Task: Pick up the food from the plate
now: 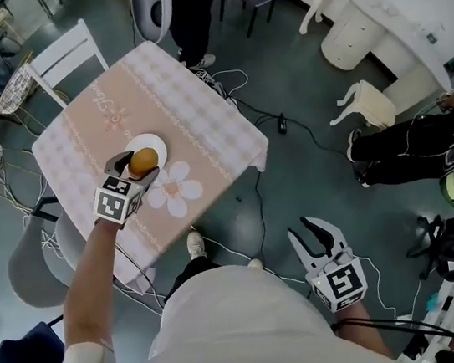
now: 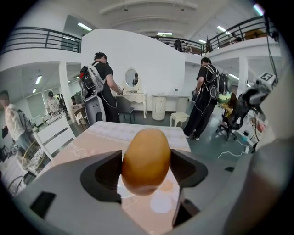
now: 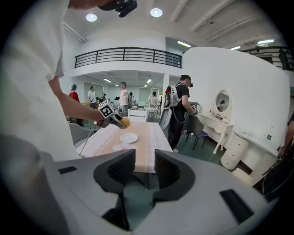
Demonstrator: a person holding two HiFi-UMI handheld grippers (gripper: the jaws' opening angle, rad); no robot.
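An orange-brown, egg-shaped food is clamped between the jaws of my left gripper, just above the white plate. The plate lies on the pink-clothed table. In the left gripper view the food fills the gap between both pads, with a sliver of plate below it. My right gripper hangs over the floor, well off the table's near right corner, open and empty. From the right gripper view the plate and the held food are far ahead.
A white chair stands at the table's far side and grey chairs at its left. Cables trail over the floor. People stand beyond the table, and a white stool and dresser are at the right.
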